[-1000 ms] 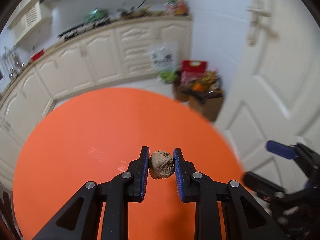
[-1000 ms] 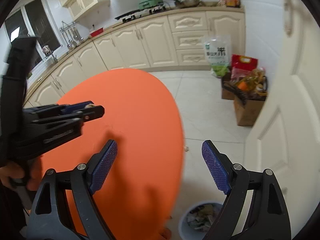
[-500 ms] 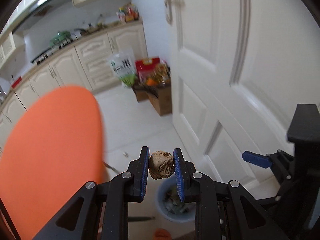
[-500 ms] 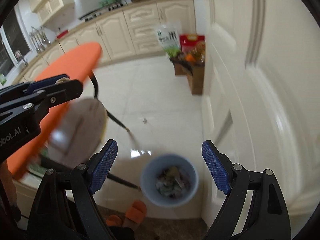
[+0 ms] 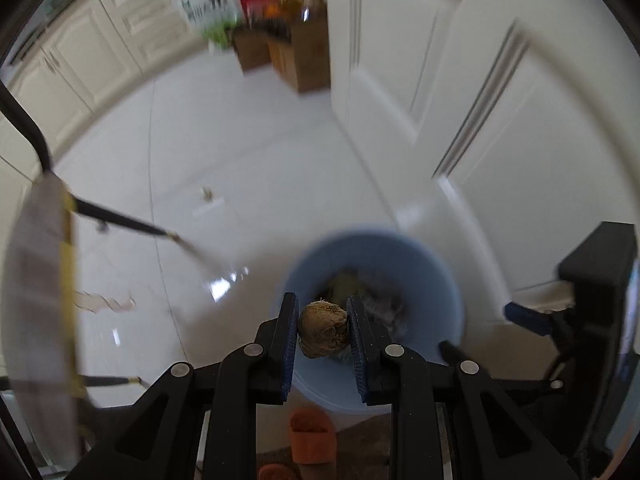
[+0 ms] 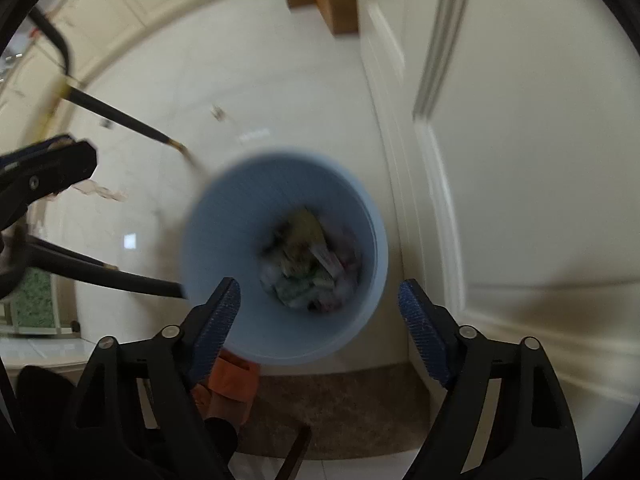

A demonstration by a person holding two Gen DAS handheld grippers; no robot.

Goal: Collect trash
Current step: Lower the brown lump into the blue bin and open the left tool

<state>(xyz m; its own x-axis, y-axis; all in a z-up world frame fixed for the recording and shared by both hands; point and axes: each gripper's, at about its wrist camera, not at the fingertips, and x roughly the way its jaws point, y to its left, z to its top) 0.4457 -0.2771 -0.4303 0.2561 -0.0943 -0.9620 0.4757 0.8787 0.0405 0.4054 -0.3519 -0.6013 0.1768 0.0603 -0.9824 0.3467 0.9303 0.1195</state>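
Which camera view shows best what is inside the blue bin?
The right wrist view: the blue bin lies open between the right gripper fingers, blurred trash visible. In the left wrist view, the left gripper and its brown lump cover most.

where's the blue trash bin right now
In both wrist views the blue trash bin stands on the white tiled floor beside the white door, directly below the left tongs, with an orange slipper at its near side.
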